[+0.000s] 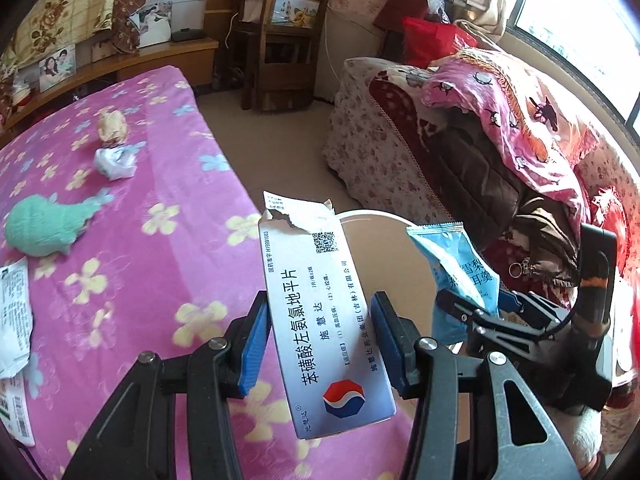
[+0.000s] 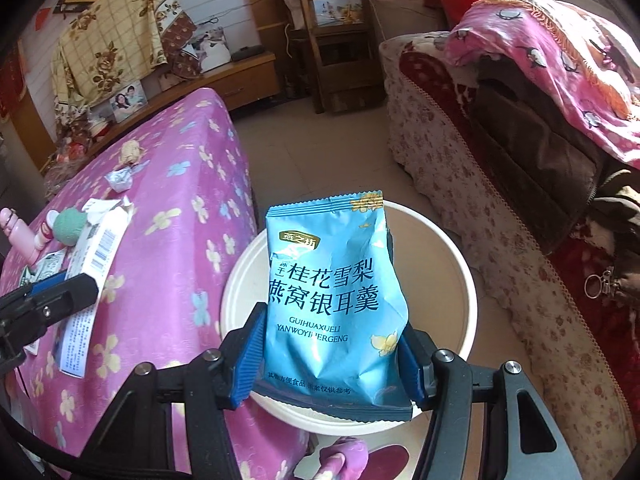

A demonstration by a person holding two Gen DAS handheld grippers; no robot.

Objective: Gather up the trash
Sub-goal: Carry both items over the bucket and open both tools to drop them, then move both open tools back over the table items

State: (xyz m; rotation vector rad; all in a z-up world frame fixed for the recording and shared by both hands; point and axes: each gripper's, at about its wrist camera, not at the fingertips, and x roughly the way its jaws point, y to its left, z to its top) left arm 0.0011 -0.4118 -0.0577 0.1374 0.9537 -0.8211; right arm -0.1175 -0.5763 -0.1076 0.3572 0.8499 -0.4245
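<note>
My left gripper (image 1: 320, 340) is shut on a torn white medicine box (image 1: 320, 320), held over the edge between the bed and a cream round bin (image 1: 376, 216). My right gripper (image 2: 332, 344) is shut on a blue snack packet (image 2: 332, 280), held upright above the bin's (image 2: 460, 264) opening. The packet also shows in the left wrist view (image 1: 460, 268), and the box shows in the right wrist view (image 2: 92, 264). A beige crumpled paper ball (image 1: 113, 125) and a white crumpled wrapper (image 1: 115, 162) lie on the pink flowered bed cover (image 1: 140, 240).
A green knitted thing (image 1: 44, 224) and white leaflets (image 1: 14, 320) lie on the bed's near left. A sofa piled with blankets and clothes (image 1: 500, 152) stands right of the bin. A wooden chair (image 1: 284, 40) stands at the far wall across tiled floor.
</note>
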